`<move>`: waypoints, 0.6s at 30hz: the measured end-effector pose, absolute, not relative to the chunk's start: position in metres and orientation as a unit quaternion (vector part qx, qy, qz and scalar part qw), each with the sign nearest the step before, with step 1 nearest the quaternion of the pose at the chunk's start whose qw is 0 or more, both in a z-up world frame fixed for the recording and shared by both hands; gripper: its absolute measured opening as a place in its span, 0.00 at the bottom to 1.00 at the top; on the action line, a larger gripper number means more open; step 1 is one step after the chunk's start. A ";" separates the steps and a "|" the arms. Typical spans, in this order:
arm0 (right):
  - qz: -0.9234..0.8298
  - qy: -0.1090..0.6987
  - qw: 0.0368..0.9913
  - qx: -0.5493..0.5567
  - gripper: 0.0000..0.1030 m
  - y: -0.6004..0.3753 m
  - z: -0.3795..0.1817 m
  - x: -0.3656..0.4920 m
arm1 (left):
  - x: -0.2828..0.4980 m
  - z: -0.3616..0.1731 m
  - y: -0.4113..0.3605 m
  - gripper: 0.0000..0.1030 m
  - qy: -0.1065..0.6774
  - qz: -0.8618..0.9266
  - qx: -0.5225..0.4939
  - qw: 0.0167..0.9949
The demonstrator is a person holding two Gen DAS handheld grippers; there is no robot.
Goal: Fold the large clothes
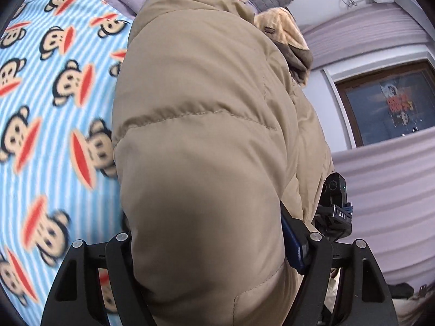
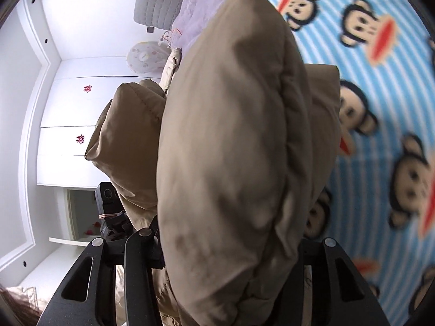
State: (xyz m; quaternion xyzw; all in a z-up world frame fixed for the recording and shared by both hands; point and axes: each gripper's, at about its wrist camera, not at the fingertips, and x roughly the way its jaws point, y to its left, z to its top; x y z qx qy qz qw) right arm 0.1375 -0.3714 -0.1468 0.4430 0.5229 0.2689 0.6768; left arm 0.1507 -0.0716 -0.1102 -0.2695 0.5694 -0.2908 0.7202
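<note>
Above monkey blanket (image 1: 49,135), puffy jacket (image 1: 201,141) (apparently clamped) between both grippers' fingers (image 1: 295,247).

"DAS" in white letters on a small black plate (image 1: 341,214) of the other gripper's body, at about 4 o'clock in the left wrist view. Poster (image 1: 395,103) behind the dark window at 2 o'clock carries red lettering, too blurred to read. Two small red emblems (image 2: 87,88) on white cabinet doors at 9 o'clock in the right wrist view, not legible.
</note>
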 end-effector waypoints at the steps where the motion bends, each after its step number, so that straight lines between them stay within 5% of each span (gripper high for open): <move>1: 0.266 0.523 0.677 0.443 0.49 -0.367 -0.153 0.151 | 0.163 -0.116 -0.066 0.76 0.570 -0.286 -0.268 0.722; 7: 0.235 0.534 0.693 0.424 0.50 -0.335 -0.188 0.210 | 0.211 -0.167 -0.040 0.82 0.581 -0.255 -0.279 0.721; 12: 0.208 0.539 0.691 0.434 0.64 -0.325 -0.216 0.219 | 0.208 -0.200 -0.036 0.91 0.586 -0.250 -0.298 0.711; 18: 0.177 0.554 0.679 0.447 0.73 -0.328 -0.217 0.206 | 0.192 -0.175 -0.008 0.90 0.580 -0.214 -0.229 0.752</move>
